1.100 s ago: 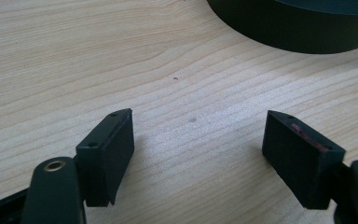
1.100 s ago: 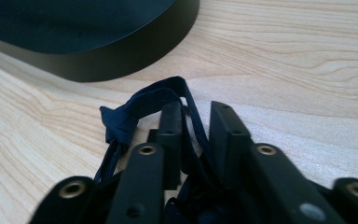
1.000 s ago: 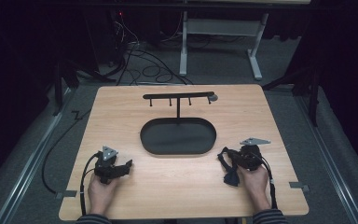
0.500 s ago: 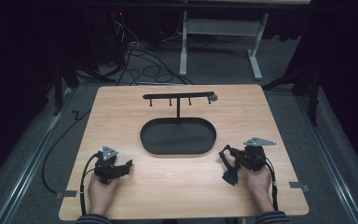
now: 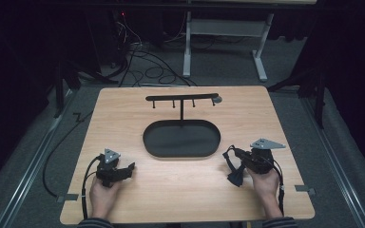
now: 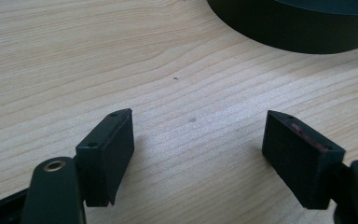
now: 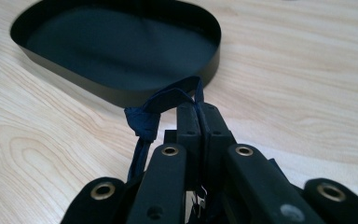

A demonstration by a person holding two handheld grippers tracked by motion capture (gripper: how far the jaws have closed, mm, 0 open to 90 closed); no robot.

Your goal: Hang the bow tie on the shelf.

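A dark blue fabric band [image 7: 142,122] with a knot in it is pinched at its upper loop by my right gripper [image 7: 198,109], whose jaws are shut on it. In the high view the right gripper [image 5: 233,156] is held just above the table's front right, and the band [image 5: 235,178] hangs from it down toward the wood. At the front left my left gripper [image 5: 129,168] rests on the table. In its own view the left gripper [image 6: 198,140] is open, with bare wood between the jaws.
A black oval tray [image 5: 147,142] lies in the middle of the wooden table [image 5: 185,194], and a T-shaped rack [image 5: 181,98] with small hooks rises from its far side. The tray's rim [image 7: 121,95] is close ahead of the right gripper, and its wall [image 6: 298,35] lies beyond the left one. Cables lie on the floor behind.
My right gripper has risen a little off the table with the band in it. The left gripper has stayed in place.
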